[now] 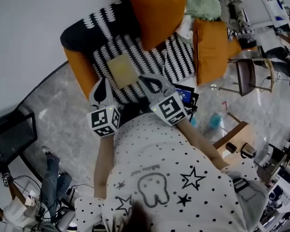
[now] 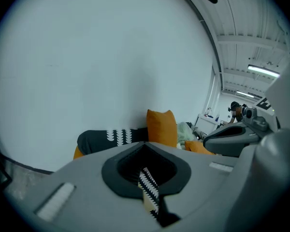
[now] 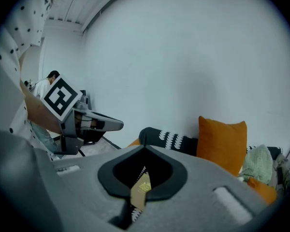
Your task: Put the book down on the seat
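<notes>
Tan book (image 1: 122,70) is lying flat on the striped seat (image 1: 147,59), seemingly delivered. The left gripper (image 1: 102,83) and right gripper (image 1: 147,81) are hovering near it, jaws closed on nothing, leaving it undisturbed.

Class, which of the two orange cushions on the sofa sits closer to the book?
The orange cushion propped against the backrest; the other cushion lies farther right of the book.

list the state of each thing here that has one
book: lying flat on the sofa seat, held by neither gripper
left gripper: shut, empty
right gripper: shut, empty
orange cushion: standing upright at the back of the seat
</notes>
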The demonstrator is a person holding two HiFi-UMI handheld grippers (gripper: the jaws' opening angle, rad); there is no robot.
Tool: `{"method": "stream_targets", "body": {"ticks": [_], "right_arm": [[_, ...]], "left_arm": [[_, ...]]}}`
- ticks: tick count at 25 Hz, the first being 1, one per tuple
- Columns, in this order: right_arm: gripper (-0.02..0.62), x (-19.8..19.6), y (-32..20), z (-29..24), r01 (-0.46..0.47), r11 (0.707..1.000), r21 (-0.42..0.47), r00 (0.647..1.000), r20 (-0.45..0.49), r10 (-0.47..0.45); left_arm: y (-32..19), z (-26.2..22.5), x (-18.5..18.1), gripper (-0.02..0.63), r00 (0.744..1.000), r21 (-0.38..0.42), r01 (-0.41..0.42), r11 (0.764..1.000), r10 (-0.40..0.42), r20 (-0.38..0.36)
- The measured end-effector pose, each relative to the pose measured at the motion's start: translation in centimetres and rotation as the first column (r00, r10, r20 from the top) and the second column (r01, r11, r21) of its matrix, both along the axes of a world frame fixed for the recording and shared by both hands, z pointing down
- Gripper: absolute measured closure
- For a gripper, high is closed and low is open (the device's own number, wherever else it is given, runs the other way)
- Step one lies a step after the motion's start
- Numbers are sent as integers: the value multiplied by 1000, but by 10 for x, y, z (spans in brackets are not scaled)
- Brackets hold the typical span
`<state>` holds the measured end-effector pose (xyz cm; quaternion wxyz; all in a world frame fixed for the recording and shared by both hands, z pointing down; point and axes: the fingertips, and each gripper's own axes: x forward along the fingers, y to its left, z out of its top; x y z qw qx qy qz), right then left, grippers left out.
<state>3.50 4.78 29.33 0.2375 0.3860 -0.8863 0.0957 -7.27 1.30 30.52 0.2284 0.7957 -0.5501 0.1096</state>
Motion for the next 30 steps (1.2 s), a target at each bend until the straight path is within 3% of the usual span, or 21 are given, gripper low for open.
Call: {"method": "stream_targets", "body": {"ticks": [5,12,22,30], "right_arm": [[594,-9,-2,0,19,1000,19,1000,5,-19],[594,-15,-3,-9,46,998,39,998,37,-47],[593,-38,4,-5,157,988,3,986,49,-157],[592,-44,7,-15,185,981,61,981,49,-188]], "left_arm": [[11,-15,-4,612,999,16,-17,1000,16,35],[21,-38,-3,607,1000,76,-12,997,12,2],[21,-49,-3,603,1000,119,-12,993,13,-6],[22,-52,5,603,998,138,-55,989,52,28]]}}
